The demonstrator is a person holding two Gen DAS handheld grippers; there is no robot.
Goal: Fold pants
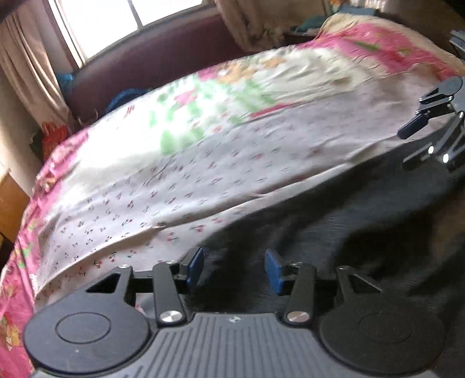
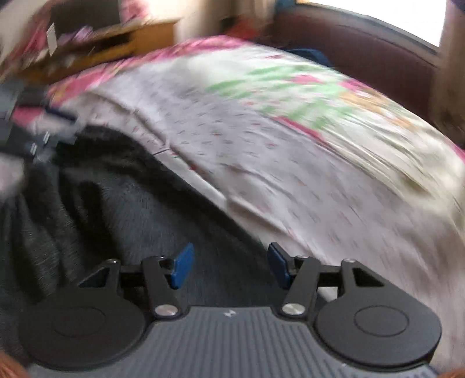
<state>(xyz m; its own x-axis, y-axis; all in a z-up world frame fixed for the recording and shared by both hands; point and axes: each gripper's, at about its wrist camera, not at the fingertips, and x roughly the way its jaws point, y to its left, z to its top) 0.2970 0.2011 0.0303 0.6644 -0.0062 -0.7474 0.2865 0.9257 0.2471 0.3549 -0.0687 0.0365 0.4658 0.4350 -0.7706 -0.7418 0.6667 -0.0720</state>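
Note:
Dark grey pants (image 1: 334, 221) lie rumpled on the bed at the lower right of the left wrist view, and at the lower left of the right wrist view (image 2: 122, 203). My left gripper (image 1: 234, 270) is open over the pants' near edge, with nothing between its blue pads. My right gripper (image 2: 229, 266) is open above the pants, empty; it also shows at the right edge of the left wrist view (image 1: 430, 125). The right wrist view is motion-blurred.
A floral bedsheet (image 1: 203, 151) in white, pink and green covers the bed. A maroon headboard (image 1: 162, 64) and a curtained window (image 1: 96, 23) stand behind. A wooden cabinet (image 2: 145, 37) stands beside the bed.

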